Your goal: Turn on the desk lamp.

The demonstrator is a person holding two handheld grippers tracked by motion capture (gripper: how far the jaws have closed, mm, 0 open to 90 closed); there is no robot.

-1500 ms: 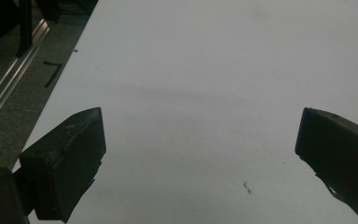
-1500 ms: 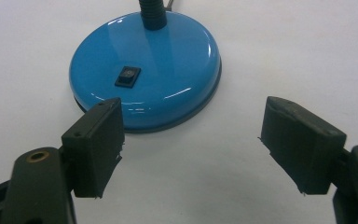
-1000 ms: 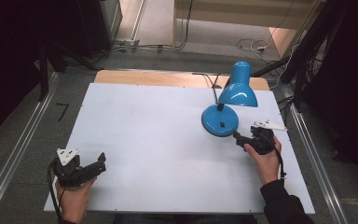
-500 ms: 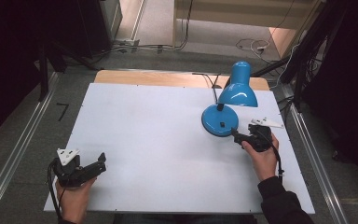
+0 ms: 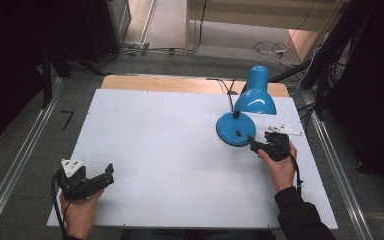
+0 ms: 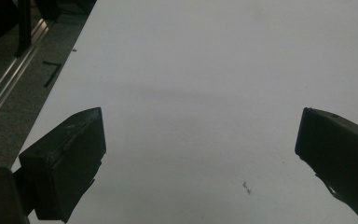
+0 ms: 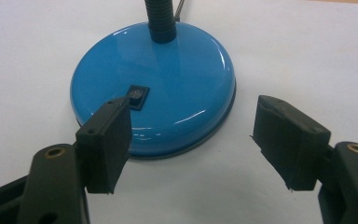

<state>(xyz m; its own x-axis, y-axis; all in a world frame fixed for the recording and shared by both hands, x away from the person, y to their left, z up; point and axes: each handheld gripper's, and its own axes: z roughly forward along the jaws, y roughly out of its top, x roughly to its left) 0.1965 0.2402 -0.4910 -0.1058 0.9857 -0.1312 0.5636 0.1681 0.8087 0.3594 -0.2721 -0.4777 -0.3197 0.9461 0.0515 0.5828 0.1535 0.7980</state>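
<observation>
A blue desk lamp stands at the right of the white table, its round base point(image 5: 228, 128) point(image 7: 182, 74) flat on the board and its shade point(image 5: 255, 97) bent over behind. A small black rocker switch point(image 7: 137, 96) sits on the base's near side. My right gripper point(image 5: 254, 143) point(image 7: 198, 125) is open just in front of the base, and its left fingertip point(image 7: 113, 122) stands right at the switch. My left gripper point(image 5: 105, 176) point(image 6: 200, 140) rests open near the front left corner over bare table, holding nothing.
The white table board point(image 5: 160, 135) has a wooden strip point(image 5: 150, 82) along its far edge. The lamp's black cord point(image 5: 223, 82) runs off the back. Metal rails point(image 5: 17, 165) line the floor on both sides, and cables point(image 5: 267, 49) lie on the floor beyond.
My right gripper has edged forward and left, closer to the lamp base. The left gripper and the lamp have stayed put.
</observation>
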